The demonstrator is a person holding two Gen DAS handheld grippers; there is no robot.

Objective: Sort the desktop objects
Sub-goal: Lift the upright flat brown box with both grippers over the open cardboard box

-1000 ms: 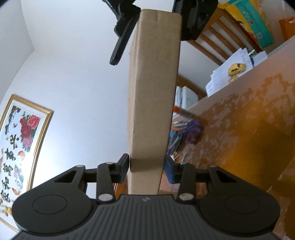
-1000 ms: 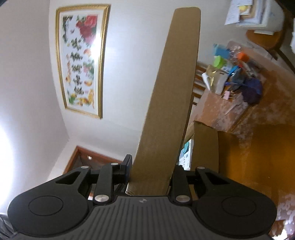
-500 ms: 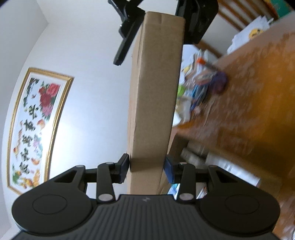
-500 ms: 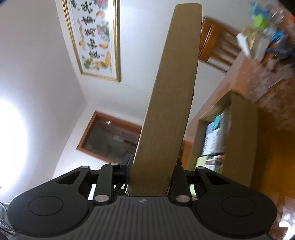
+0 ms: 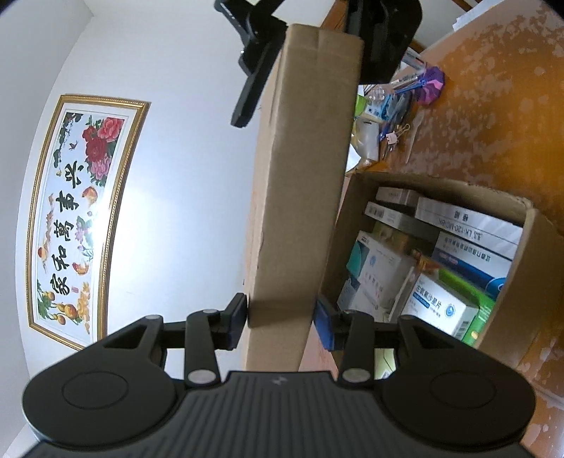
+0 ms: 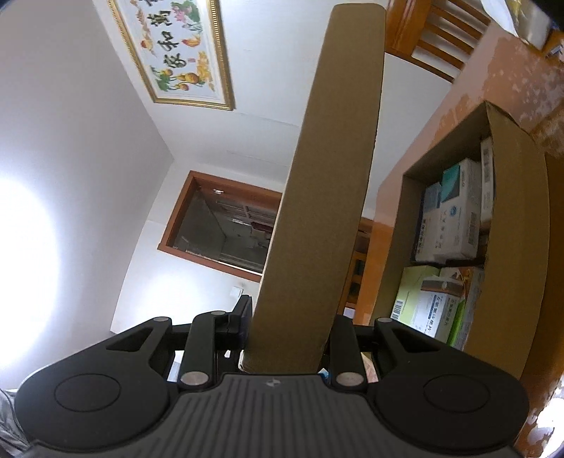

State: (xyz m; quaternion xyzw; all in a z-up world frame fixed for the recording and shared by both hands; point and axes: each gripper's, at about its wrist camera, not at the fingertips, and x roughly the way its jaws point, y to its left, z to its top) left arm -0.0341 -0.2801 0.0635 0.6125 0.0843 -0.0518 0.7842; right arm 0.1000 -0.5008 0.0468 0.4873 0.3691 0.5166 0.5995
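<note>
A long flat cardboard panel is held edge-on between both grippers. My left gripper is shut on its near end. At the far end, the right gripper clamps the same panel. In the right wrist view the panel runs up from my right gripper, which is shut on it. Just to the right stands an open cardboard box on the wooden table, packed with several medicine boxes. The same open box and its medicine boxes show in the right wrist view.
Beyond the box lies a heap of pens, a binder clip and a purple item. A framed flower picture hangs on the white wall. A wooden chair stands behind the table.
Both views have swung with the panel still gripped at each end. The open box of medicine boxes has come into full view right beside the panel.
</note>
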